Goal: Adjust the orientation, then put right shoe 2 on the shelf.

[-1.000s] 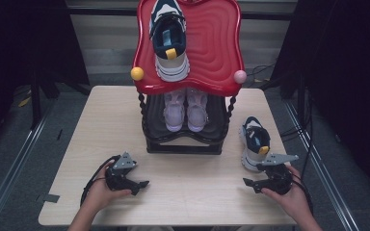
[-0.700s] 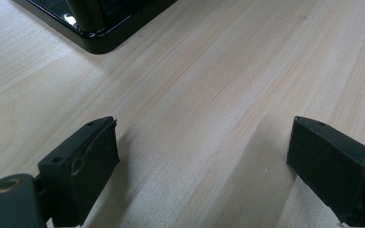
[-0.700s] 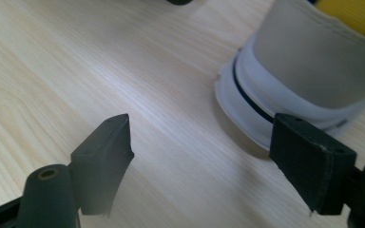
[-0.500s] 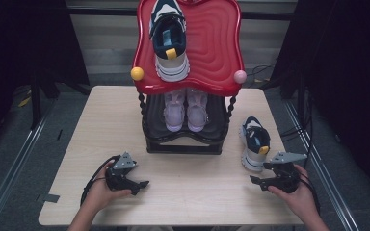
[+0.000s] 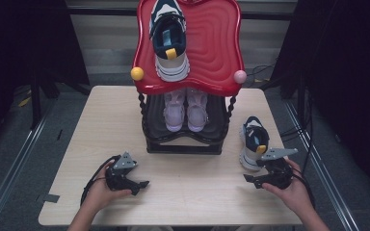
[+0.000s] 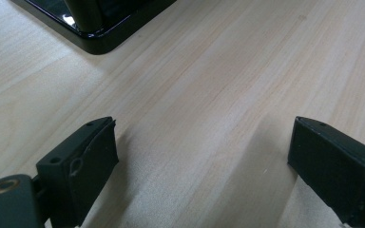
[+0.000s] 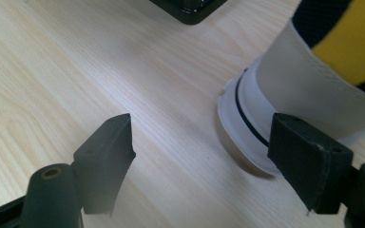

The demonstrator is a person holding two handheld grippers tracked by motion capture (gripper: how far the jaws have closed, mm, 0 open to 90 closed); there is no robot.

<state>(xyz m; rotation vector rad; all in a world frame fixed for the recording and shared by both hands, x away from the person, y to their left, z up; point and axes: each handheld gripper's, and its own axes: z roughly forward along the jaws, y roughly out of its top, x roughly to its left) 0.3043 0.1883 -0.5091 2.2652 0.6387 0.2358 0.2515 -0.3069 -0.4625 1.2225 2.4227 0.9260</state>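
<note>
Four shoes [image 5: 254,142], one rack [image 5: 185,139], two tools [image 5: 257,179].

Pink shoes [image 5: 185,109] half hidden under red shelf [image 5: 212,43]

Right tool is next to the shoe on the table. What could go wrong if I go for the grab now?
The right tool stands open with the shoe off to one side of its jaws, heel just beside one pad; closing now would likely clip the sole and shove it. The shoe also sits near the table edge, so a push might tip it off.
</note>
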